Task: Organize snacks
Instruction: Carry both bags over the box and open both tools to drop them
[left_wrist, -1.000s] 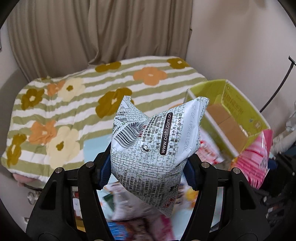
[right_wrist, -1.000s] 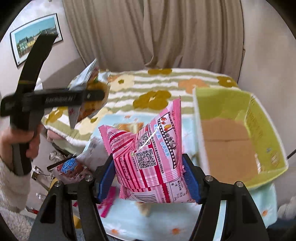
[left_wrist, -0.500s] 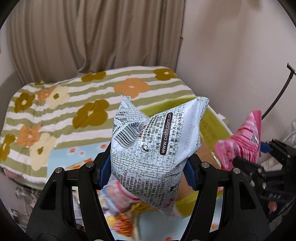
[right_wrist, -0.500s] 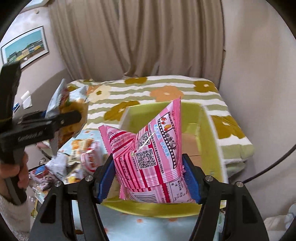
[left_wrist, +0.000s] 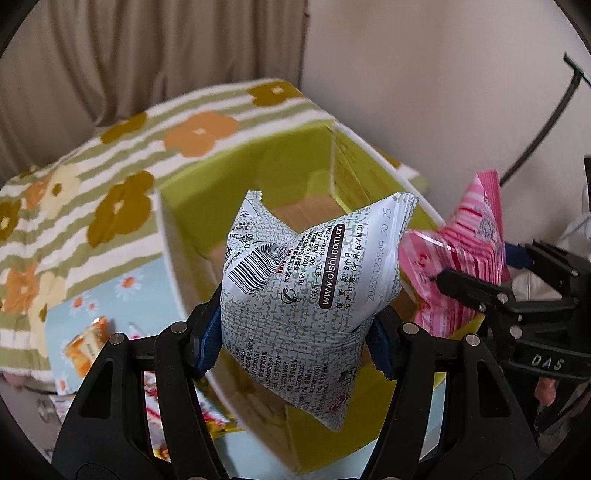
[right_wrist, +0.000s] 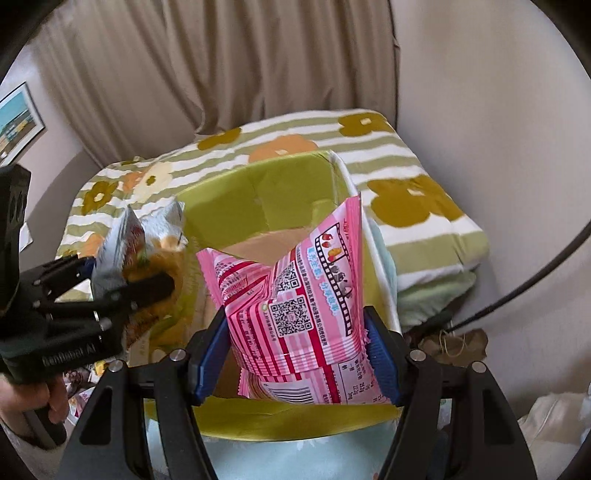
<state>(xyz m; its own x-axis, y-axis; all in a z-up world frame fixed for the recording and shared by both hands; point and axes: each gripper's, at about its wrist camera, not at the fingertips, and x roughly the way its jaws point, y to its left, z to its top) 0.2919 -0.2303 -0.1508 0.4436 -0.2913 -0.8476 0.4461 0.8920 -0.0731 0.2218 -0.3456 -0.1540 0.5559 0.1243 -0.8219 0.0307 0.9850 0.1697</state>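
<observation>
A bed (right_wrist: 424, 184) with a striped flower blanket (left_wrist: 110, 184) is seen in both views, in front of beige curtains (right_wrist: 221, 74). A light blue cloth with small flowers (left_wrist: 122, 284) is laid over the near part of the bed.

On this cloth an open green box (right_wrist: 288, 184) is placed, with brown cardboard (right_wrist: 266, 243) visible at its bottom. In the left wrist view the same box (left_wrist: 295, 166) is seen from its left side.

The left hand-held gripper (left_wrist: 295, 328) is held above the near wall of the box, and a grey-white snack bag (left_wrist: 306, 280) with a barcode is pinched between its blue pads (left_wrist: 208, 343). In the right wrist view this gripper (right_wrist: 110, 284) is seen at the left, and the front of its bag (right_wrist: 147, 236) shows silver and orange.

The right hand-held gripper (right_wrist: 299, 354) is held over the near edge of the box, and a pink striped bag (right_wrist: 295, 295) with QR codes is pinched between its pads (right_wrist: 212, 354). In the left wrist view the pink bag (left_wrist: 461, 258) is seen at the right, beside the grey-white bag and over the right edge of the box.

More snacks are lying on the cloth at the left of the box, among them a small orange pack (left_wrist: 85, 347). A framed picture (right_wrist: 14, 122) is hung on the left wall.
</observation>
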